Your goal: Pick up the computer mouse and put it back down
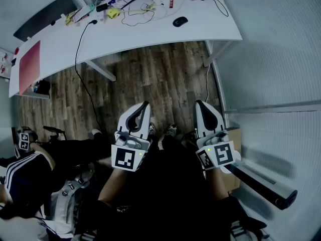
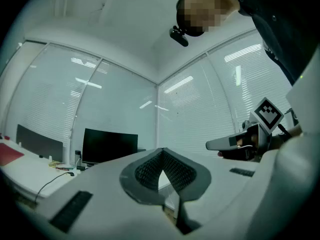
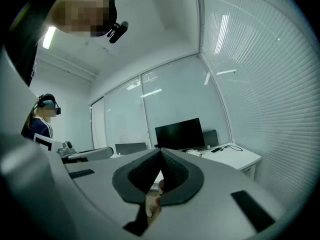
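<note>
Biggest thing in frame is the white desk (image 1: 150, 34) curving across the top of the head view, with a strip of wood floor (image 1: 150, 79) between it and me, so nothing has started yet as far as I can judge. Both tools hang low and level over the person's lap, well short of the desk edge. The left gripper (image 1: 146, 104) has its jaws pressed together with nothing between them, tips meeting in a point in its own view. Same story for the right gripper (image 1: 197, 104): jaws together and empty, and I only see floor through the little gap under the pads. The computer mouse (image 1: 180, 21) sits on the desk towards its right end, apart from the clutter and cables further left. Here's the bit that matters for the reach: it lies well ahead of both tools and a touch to the right of the midline between them, so the right gripper looks like the nearer one, though not by a lot. Its long axis seems to run roughly across the view, tilted a little, but it's tiny at this range so I wouldn't swear to it. My guess is whichever hand goes has to open up first and travel forward over the floor gap before anything else
</note>
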`<state>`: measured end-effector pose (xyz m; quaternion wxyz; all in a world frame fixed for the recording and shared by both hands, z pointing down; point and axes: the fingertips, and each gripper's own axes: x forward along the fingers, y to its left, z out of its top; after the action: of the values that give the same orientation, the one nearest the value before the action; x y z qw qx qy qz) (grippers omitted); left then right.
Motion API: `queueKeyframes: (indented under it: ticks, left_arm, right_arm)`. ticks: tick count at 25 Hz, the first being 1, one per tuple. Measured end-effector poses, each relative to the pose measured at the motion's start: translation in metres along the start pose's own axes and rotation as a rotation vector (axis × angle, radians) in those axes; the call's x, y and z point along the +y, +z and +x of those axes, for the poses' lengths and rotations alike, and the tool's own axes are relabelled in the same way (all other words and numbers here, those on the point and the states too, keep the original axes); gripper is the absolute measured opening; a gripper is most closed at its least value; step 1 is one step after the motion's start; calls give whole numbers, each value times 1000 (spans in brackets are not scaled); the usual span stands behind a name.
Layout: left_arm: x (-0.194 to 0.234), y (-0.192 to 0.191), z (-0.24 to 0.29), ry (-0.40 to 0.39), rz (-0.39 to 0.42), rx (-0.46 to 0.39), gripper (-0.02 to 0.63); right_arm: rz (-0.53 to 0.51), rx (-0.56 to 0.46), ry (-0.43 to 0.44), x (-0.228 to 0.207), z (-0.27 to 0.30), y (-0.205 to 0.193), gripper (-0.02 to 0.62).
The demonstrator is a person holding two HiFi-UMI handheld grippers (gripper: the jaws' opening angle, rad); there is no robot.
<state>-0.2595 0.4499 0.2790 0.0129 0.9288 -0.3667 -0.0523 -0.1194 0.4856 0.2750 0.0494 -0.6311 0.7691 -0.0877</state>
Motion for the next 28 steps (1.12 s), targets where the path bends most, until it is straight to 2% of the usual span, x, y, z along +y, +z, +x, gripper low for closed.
queueKeyframes:
  ticks: [5,12,20,28]
  left_arm:
    - [-6,-3,0,-37,-19,20,6]
    - [1,9,0,-65,-17,-28,6]
    - [31,12,-10,-67,23,-39,6]
    - [65,6,-25,-78,-13,-55,6]
  right_arm:
    - [-19,48,-14,5,-4,-2,-2]
    - [-10,41,-31,16,0,-3,-2]
    - [-8,20,-35,32,17,-4,-2]
    - [-2,10,-52,59,42,-13,-2]
